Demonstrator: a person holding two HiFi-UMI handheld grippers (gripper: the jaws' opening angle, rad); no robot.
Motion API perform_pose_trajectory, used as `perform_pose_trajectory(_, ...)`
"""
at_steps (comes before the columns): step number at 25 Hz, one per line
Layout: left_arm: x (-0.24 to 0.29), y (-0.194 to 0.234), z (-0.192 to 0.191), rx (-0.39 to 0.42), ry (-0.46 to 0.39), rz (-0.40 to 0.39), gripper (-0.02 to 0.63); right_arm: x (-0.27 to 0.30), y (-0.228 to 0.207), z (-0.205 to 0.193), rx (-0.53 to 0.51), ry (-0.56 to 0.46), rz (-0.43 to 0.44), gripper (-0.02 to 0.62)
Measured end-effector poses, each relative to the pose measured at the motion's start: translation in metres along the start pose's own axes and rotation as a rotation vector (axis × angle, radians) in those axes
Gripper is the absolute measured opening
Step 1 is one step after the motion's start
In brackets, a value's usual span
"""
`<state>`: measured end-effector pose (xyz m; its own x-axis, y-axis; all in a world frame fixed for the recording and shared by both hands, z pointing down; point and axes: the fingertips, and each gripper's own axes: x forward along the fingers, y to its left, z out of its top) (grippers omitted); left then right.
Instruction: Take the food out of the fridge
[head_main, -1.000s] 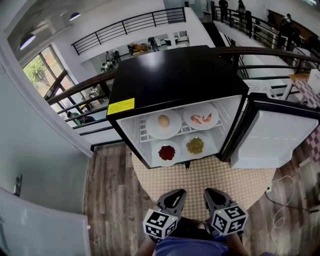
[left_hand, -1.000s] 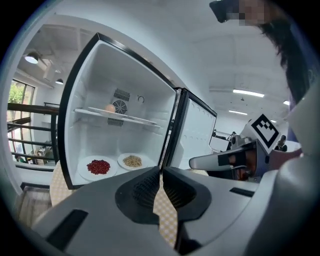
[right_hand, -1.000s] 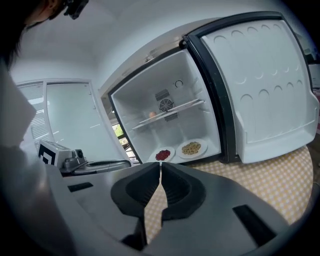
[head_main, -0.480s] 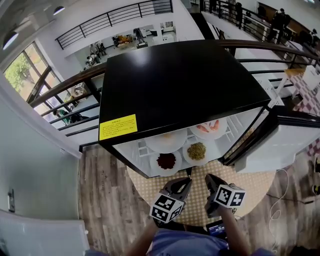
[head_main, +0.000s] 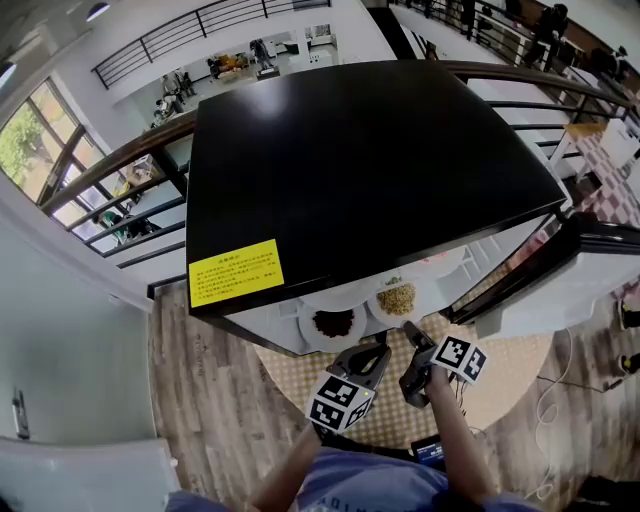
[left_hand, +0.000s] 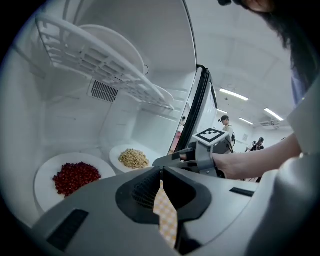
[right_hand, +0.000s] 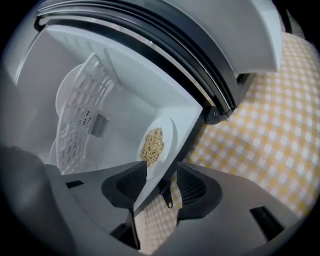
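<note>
In the head view, the fridge (head_main: 370, 170) stood open. The left gripper (head_main: 378, 352) and right gripper (head_main: 410, 335) were at the fridge's mouth, over the mat (head_main: 300, 378). The red plate (head_main: 333, 325) and the grain plate (head_main: 397, 298) sat on the fridge's floor, and other plates lay on the shelf above, mostly hidden.

In the left gripper view, the left jaws were clenched together on nothing, just outside the fridge and facing both floor plates.

In the right gripper view, the right jaws were opening. The grain plate's rim stood between them, not yet squeezed, at the fridge's front edge.
</note>
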<state>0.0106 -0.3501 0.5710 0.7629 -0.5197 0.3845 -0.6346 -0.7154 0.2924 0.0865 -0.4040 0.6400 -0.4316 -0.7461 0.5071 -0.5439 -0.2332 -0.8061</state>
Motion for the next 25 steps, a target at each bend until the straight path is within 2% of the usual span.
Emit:
perform_pose_trajectory(6, -0.005, 0.003, -0.01, -0.019, 0.021, 0.001, 0.017, 0.017, -0.015, 0.005, 0.158, -0.035, -0.028, 0.186)
perform_pose_trajectory(10, -0.011, 0.004, -0.013, -0.026, 0.031, 0.007, 0.017, 0.022, -0.017, 0.006, 0.234, -0.043, -0.006, 0.183)
perform_pose_trajectory(16, -0.015, 0.006, -0.022, -0.036, 0.056, 0.022, 0.017, 0.022, -0.015, 0.006, 0.267, -0.06, 0.019, 0.128)
perform_pose_trajectory(19, -0.018, 0.005, -0.023, -0.061, 0.053, 0.035, 0.017, 0.015, -0.013, 0.005, 0.278, -0.061, 0.021, 0.058)
perform_pose_trajectory(25, -0.024, -0.001, -0.029, -0.099, 0.063, 0.047, 0.017, 0.0, -0.019, -0.008, 0.405, -0.046, 0.066, 0.043)
